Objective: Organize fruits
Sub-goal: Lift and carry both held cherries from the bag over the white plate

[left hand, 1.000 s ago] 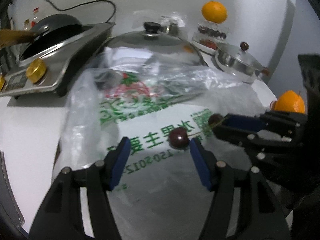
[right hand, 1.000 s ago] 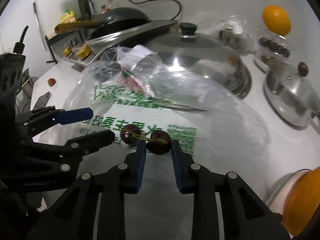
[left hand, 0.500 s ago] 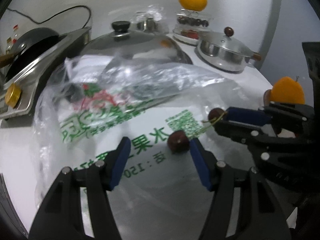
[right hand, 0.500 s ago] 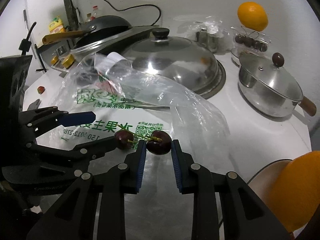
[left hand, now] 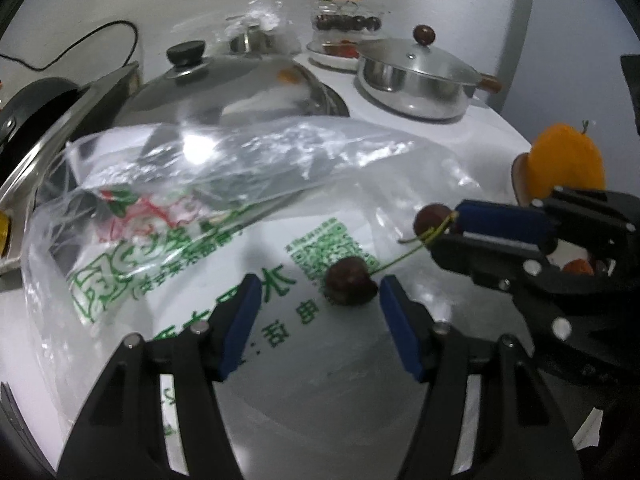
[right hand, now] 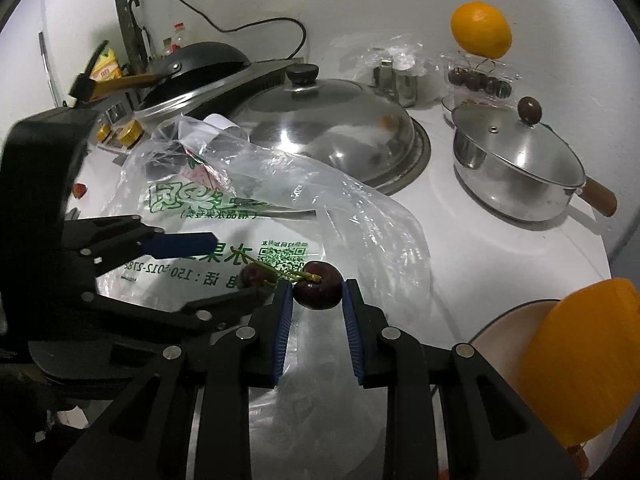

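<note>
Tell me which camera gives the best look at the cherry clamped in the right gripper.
The right wrist view: the cherry sits centred and sharp between the right gripper pads. The left wrist view shows it only partly, small, behind that gripper's finger.

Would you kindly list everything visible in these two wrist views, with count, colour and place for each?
cherries: two, dark red, stems joined; one between the right fingers, the other between the left fingers
plastic bag: one, clear with green print, spread on the counter under both grippers
domed lid: one, steel with black knob, behind the bag
saucepan: one, steel, lidded, wooden handle, right of the domed lid
oranges: two; one on a stand by the wall, one on a plate at near right
wok: one, black, on the stove at far left
counter: one, white
left gripper: black, blue pads, open
right gripper: black, blue pads, shut on a cherry
</note>
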The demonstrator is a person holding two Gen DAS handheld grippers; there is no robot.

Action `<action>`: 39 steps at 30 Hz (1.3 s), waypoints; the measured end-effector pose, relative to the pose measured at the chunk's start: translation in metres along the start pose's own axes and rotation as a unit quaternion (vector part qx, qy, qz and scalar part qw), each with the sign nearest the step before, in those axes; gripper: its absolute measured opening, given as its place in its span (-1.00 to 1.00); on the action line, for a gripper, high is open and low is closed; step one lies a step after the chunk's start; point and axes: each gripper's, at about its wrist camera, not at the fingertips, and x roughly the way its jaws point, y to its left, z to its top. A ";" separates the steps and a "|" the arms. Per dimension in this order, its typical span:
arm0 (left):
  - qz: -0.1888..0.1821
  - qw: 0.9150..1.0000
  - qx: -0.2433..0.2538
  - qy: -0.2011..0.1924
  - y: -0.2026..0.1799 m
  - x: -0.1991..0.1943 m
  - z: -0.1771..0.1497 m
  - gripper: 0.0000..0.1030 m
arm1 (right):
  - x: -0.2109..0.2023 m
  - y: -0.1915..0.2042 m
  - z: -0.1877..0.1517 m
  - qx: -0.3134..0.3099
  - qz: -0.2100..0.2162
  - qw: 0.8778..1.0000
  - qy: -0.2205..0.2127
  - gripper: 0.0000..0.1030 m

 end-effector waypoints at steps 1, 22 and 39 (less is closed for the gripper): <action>0.000 1.000 0.002 0.000 -0.002 0.001 0.001 0.23 | -0.001 -0.001 0.000 0.002 0.001 1.000 0.000 -0.47; -0.020 0.999 0.042 -0.006 -0.015 0.005 0.000 -0.42 | -0.008 -0.004 -0.005 0.013 -0.004 1.000 -0.005 -0.47; -0.017 0.999 0.020 -0.044 -0.003 -0.040 -0.008 -0.41 | -0.030 0.006 -0.003 0.012 -0.025 0.999 -0.030 -0.47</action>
